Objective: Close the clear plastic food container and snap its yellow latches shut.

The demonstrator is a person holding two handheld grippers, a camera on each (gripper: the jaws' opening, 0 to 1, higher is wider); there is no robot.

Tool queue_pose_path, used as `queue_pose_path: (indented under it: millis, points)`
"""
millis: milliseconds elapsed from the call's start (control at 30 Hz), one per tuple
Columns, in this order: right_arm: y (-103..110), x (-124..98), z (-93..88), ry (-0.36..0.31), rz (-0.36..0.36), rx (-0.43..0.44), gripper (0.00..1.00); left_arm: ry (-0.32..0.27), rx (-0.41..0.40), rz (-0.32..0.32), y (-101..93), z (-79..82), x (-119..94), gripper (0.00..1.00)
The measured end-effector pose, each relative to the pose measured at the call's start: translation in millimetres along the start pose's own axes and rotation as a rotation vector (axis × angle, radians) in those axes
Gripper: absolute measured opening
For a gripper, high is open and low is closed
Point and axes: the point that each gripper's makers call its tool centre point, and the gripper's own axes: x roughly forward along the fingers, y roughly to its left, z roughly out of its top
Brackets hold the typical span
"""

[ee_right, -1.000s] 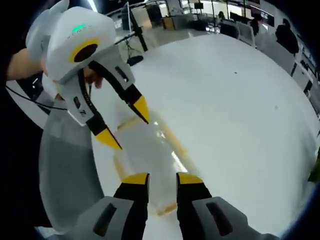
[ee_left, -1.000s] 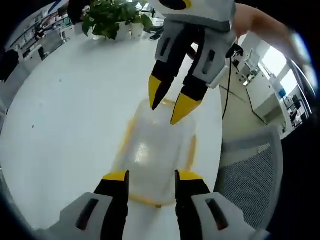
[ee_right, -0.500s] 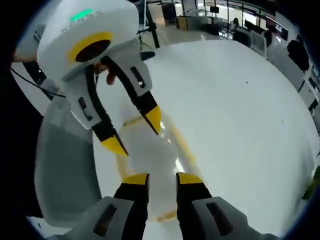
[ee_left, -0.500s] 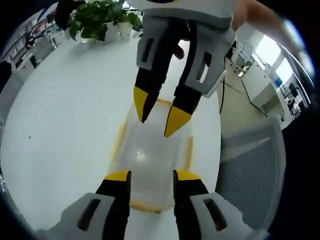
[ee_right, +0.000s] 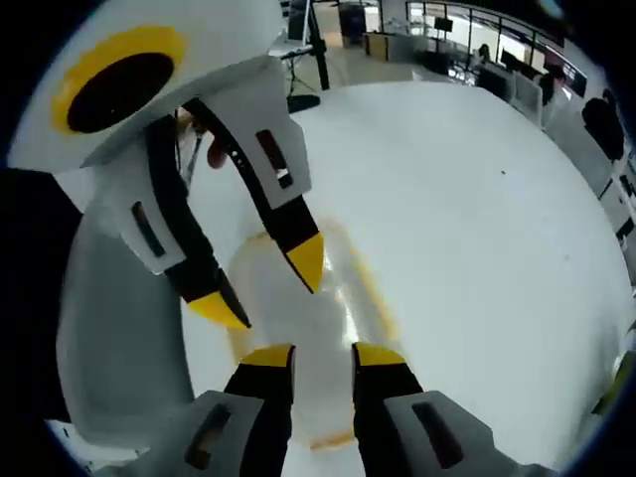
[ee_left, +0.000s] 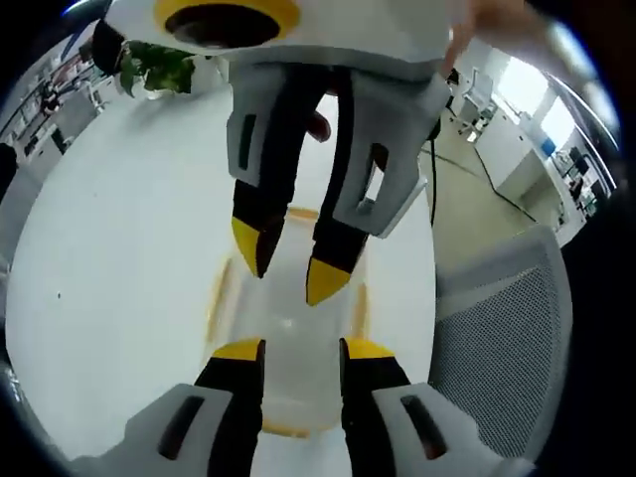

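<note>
- The container [ee_left: 288, 338] lies on the white tabletop [ee_left: 109, 258], directly between the two claws, which face each other over it.
- Its long axis runs from one claw to the other; yellow latches [ee_left: 215, 298] line its long sides and a yellow edge shows at the near end.
- Left claw [ee_left: 300, 350]: jaws apart, tips over the near end, holding nothing.
- Right claw [ee_right: 321, 356]: jaws apart, tips over the opposite end, holding nothing.
- Both look about equally near; whether either touches the lid I cannot tell.
- The lid [ee_right: 288, 318] seems down; contents cannot be made out through the cloudy plastic.
- A mesh chair [ee_left: 497, 338] stands beside the tabletop.
</note>
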Motion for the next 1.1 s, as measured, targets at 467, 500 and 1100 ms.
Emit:
queue_pose_path:
  millis: [467,500,1100]
  points:
    - [-17,2,11.1,-0.025,-0.060,-0.034,0.32,0.005,0.062,0.009,-7.6,-3.0,4,0.34]
    - [-19,3,11.1,-0.022,-0.067,-0.043,0.33,0.002,0.076,0.009,-9.1,-2.8,4,0.36]
    - [-22,12,11.5,0.075,0.028,-0.047,0.40,0.006,0.152,0.108,-12.8,-6.1,8,0.42]
